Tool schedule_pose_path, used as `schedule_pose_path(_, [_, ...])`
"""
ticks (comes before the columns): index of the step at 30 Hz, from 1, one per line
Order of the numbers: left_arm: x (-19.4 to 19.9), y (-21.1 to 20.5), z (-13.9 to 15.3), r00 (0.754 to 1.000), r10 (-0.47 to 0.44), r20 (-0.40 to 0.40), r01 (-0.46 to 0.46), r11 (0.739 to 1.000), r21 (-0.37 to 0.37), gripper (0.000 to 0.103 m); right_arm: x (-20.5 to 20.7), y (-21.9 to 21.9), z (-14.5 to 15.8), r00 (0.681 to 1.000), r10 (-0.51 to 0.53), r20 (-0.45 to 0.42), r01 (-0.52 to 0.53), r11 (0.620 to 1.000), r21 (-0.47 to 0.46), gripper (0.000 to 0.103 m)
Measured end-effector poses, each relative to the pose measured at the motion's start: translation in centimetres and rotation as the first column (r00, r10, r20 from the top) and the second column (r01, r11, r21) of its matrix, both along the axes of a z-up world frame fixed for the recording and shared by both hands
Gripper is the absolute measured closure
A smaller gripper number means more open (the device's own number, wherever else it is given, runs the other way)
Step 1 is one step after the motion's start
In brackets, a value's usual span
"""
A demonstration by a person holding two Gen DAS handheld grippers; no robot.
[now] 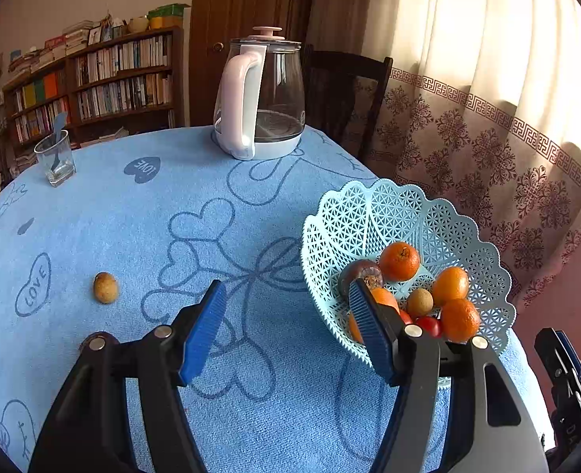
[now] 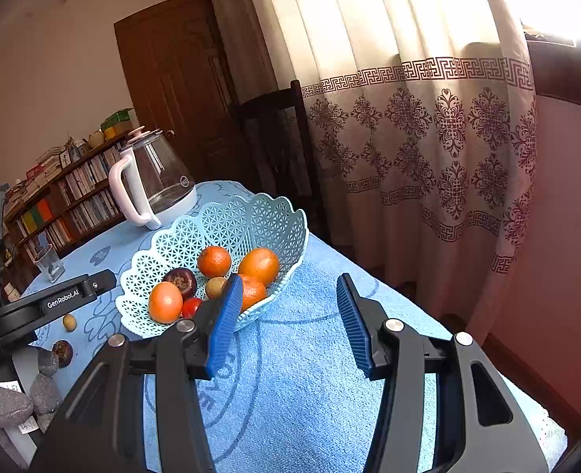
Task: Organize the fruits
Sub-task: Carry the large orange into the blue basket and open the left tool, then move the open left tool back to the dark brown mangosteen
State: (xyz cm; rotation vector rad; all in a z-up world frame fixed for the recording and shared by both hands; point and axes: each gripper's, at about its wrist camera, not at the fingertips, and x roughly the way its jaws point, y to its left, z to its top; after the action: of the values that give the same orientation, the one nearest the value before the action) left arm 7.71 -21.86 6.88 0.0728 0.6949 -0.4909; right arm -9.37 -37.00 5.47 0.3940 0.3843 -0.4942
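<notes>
Small tan round fruit [image 1: 105, 287] lying loose at left on blue towel-covered surface [image 1: 140, 236]. Left gripper [image 1: 288, 303] spread, nothing between pads. Pale-blue lattice plastic basket [image 1: 388, 213] at right, holding oranges [image 1: 399, 261] and dark purple fruit [image 1: 359, 272]. Right gripper [image 2: 290, 291] spread, empty, just beside basket.

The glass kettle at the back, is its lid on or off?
On. The kettle stands upright with its pink lid seated on top.
</notes>
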Motion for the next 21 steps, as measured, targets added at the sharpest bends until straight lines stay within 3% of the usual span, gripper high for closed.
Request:
schedule_pose_path(7, [-0.7,-1.2,-1.1,0.999,-0.045,-0.019,0.045,0.998,0.042,0.027,-0.1,-0.3,-0.2,1.000,-0.006,0.001,0.006,1.000,0.009,0.051])
schedule_pose_path(9, [-1.1,-1.7,-1.3,0.998,-0.063,-0.013,0.064,0.996,0.062,0.027,-0.2,-0.3,-0.2,1.000,-0.011,0.007,0.011,1.000,0.011,0.044])
schedule_pose_path(12, [-1.3,-2.5,-1.7,0.997,-0.080,-0.012,0.080,0.993,0.084,0.026,-0.3,-0.4,-0.1,1.000,-0.010,0.011,0.010,1.000,0.011,0.044])
schedule_pose_path(16, [-0.8,-3.3,-2.5,0.998,-0.053,-0.024,0.056,0.988,0.147,0.023,-0.4,-0.2,-0.1,1.000,-0.012,0.019,0.012,1.000,0.008,0.044])
schedule_pose_path(21, [0.5,-3.5,-3.2,0.999,-0.018,-0.044,0.025,0.986,0.167,0.019,-0.5,0.1,-0.1,1.000,-0.012,0.022,0.012,1.000,0.000,0.043])
